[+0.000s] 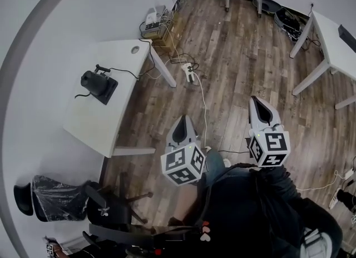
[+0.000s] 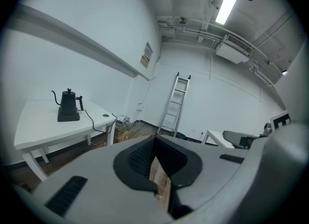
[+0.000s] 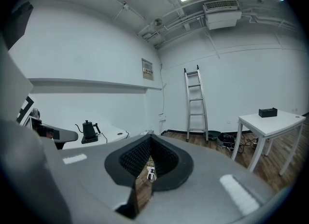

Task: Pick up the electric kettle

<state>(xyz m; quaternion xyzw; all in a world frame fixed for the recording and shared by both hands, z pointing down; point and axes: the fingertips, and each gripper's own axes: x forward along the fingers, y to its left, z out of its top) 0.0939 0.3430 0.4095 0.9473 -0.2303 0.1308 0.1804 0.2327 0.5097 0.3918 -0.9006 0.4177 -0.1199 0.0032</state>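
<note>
Left gripper (image 1: 182, 119), right gripper (image 1: 255, 99): jaws together, empty. Electric kettle (image 2: 69, 103) upright on table (image 2: 41, 124), spout left, handle right.

Two hand-held grippers are in view: the left hand-held gripper (image 1: 183, 120) and the right hand-held gripper (image 1: 256, 102). There are two white desks, a left desk (image 1: 119, 62) ahead-left of the left hand-held gripper and a right desk (image 1: 328, 31) ahead-right of the right hand-held gripper. There is one electric kettle (image 1: 93, 82), one ladder (image 2: 176, 103), one power strip (image 1: 189, 73) and one black chair (image 1: 114, 209).
</note>
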